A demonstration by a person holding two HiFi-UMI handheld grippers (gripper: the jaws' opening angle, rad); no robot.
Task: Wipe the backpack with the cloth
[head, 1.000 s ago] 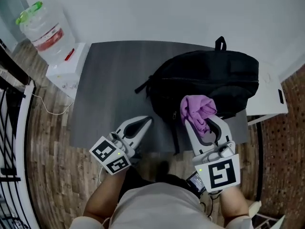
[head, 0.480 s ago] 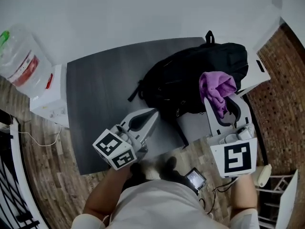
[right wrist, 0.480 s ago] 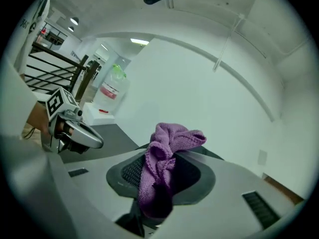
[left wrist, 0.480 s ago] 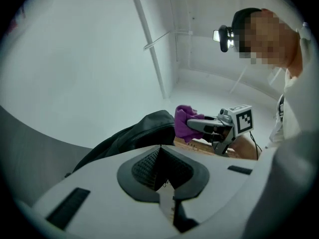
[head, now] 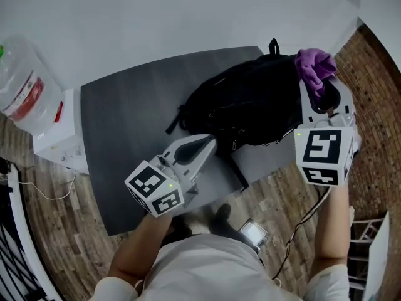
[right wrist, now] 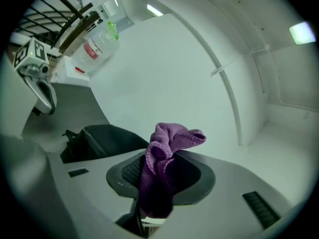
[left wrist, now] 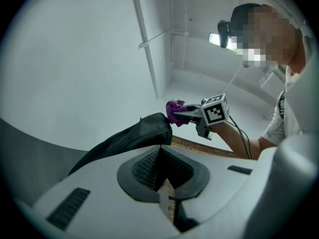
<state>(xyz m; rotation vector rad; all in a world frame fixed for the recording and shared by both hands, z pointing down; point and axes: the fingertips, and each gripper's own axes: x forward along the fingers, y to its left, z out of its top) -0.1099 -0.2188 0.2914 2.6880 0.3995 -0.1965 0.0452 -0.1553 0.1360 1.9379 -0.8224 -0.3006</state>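
The black backpack (head: 250, 105) is laid across the right half of the dark table (head: 125, 124), with its top handle at the far edge. The purple cloth (head: 315, 64) is gripped in a bunch between the jaws of the right gripper (head: 315, 75), held at the backpack's right end by the table's far right corner. The left gripper (head: 212, 143) is kept clenched with nothing between its jaws, just beside the backpack's near side, towards the table's near edge.
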